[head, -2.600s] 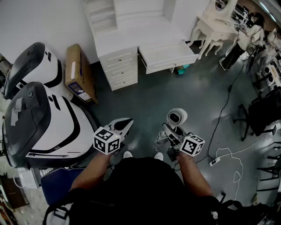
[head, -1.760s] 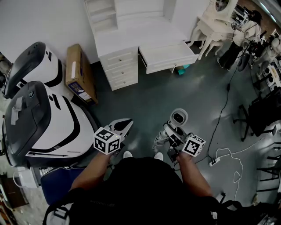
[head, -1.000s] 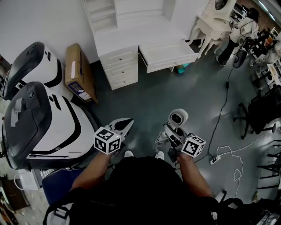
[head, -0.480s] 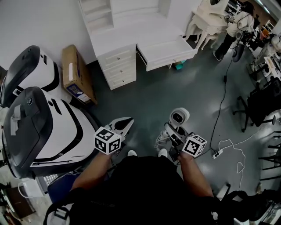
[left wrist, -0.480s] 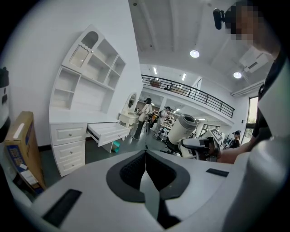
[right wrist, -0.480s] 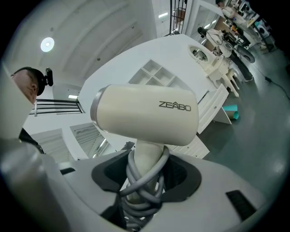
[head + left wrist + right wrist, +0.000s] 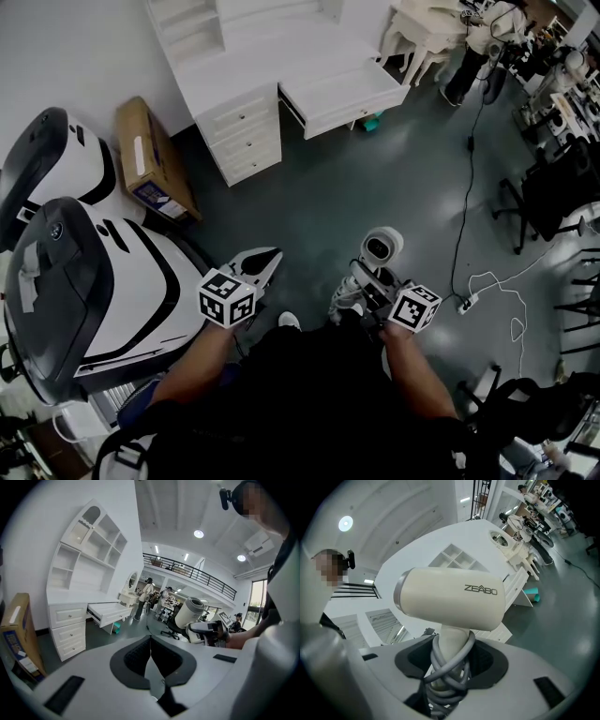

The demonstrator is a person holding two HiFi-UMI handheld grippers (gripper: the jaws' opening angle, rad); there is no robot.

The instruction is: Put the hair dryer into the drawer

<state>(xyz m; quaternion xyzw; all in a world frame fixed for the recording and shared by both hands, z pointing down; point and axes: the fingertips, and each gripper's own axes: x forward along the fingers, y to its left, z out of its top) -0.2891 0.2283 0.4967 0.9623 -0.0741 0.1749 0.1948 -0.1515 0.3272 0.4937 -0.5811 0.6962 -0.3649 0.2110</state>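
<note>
Between the fingers of the right gripper [image 7: 452, 657] sits the handle of the hair dryer [image 7: 450, 599], its grey cord [image 7: 440, 679] wound round that handle; the fingers stand wide and clamp it, with the barrel above them. The fingers of the left gripper [image 7: 151, 656] are closed together with nothing between them. Both grippers are over the grey floor [image 7: 375, 187], well apart from the open drawer [image 7: 342, 94] of the white desk [image 7: 234, 56].
</note>
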